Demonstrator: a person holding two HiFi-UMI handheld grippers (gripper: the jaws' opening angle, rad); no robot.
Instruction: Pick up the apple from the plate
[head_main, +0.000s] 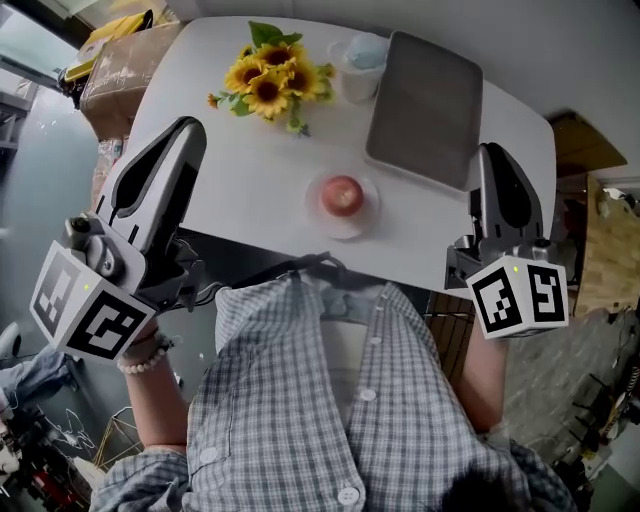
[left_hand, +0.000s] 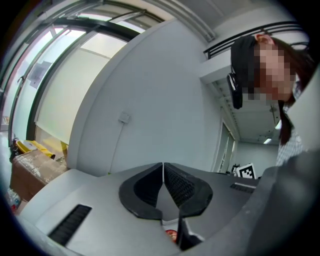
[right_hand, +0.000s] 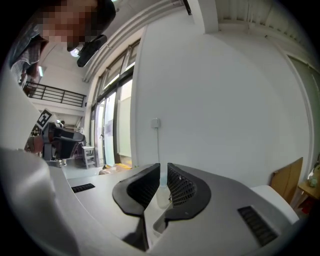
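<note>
Aloft, empty: left gripper (head_main: 185, 126), right gripper (head_main: 490, 152).

Bare white tabletop (head_main: 240, 190) left & front of the clear glass plate (head_main: 355, 228), wide open; grey flat tray (head_main: 425, 105) crowds its right, yellow sunflower bunch (head_main: 268, 80) behind.

1. In the left gripper view the apple (left_hand: 171, 234) is only a red sliver below the closed jaws. The left gripper (left_hand: 163, 167) blocks the rest with its own body.
2. In the right gripper view, the slit between the right gripper (right_hand: 163, 169) jaws shows a pale thing (right_hand: 160, 194), too little to name.
3. In the head view the person's shirt (head_main: 300, 400) covers the counter's (head_main: 250, 190) near edge.
4. The counter's corner hides part of the cardboard box (head_main: 120, 65).
</note>
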